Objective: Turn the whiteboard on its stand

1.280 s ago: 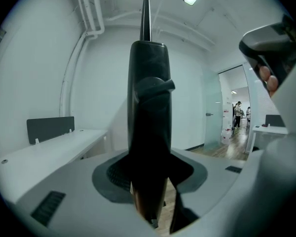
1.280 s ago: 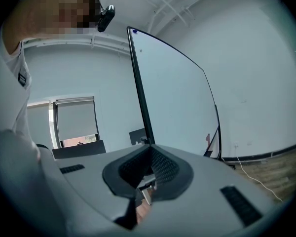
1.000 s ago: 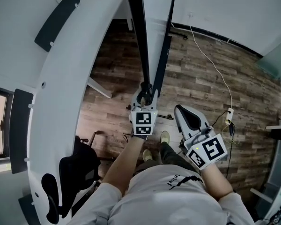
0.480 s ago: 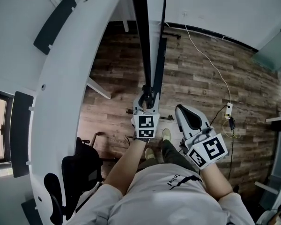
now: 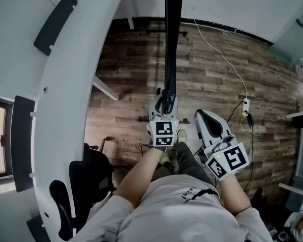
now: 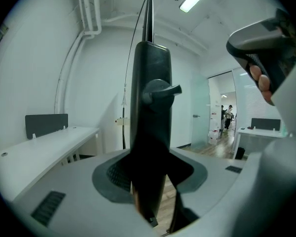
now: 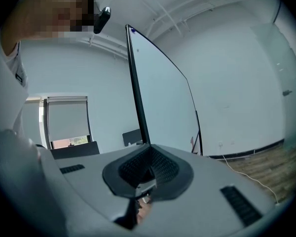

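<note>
Over wooden floor [image 5: 122, 74], left tool [image 5: 165, 98] grips edge of whiteboard [image 5: 172, 34]

It was an office: long white desks [image 5: 70, 100] with dark screens [image 5: 54, 17], a black swivel chair [image 5: 88, 183] and a whiteboard [image 7: 163, 107]

Wood-plank floor [image 5: 121, 59], curved white desk [image 5: 65, 110]

The floor [image 5: 212, 84] is brown wood planks, a bit dull. The whiteboard [image 7: 163, 107] face is white, smooth and shiny, with a smooth black rim (metal or plastic, hard to tell). The left gripper [image 5: 165, 99] and right gripper [image 5: 201, 117] are pale grey matt plastic with dark bumpy pads [image 7: 148, 169]. The shirt [image 5: 182, 210] is soft grey cloth.
</note>
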The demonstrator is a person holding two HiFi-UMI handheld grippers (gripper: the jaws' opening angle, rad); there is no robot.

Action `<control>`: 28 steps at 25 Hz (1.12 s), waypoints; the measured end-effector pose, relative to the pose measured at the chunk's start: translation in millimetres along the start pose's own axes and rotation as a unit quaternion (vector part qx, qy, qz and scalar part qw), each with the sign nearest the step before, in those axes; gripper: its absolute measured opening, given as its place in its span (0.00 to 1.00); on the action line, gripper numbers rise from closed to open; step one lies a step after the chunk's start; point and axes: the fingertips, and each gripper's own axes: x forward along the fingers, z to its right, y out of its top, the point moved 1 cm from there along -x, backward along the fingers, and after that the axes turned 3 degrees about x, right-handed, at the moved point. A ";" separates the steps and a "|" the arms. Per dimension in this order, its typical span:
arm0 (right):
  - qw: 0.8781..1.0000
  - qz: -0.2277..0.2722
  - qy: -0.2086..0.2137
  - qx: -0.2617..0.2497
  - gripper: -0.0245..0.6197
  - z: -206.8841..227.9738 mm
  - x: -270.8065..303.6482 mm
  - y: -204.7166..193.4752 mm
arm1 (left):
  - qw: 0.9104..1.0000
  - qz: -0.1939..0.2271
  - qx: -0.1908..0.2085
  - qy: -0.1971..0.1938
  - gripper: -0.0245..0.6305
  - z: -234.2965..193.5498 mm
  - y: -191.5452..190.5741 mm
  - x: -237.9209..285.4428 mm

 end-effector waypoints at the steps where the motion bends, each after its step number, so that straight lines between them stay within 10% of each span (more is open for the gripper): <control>1: 1.000 -0.001 -0.004 0.000 0.06 -3.0 -5.3 -1.8 | 1.000 0.001 0.000 -0.002 0.32 2.8 -0.5 -3.9; 28: 0.998 0.014 0.060 0.006 0.06 -3.0 -173.4 -11.8 | 0.999 -0.023 -0.022 0.038 0.32 111.1 -36.9 -123.5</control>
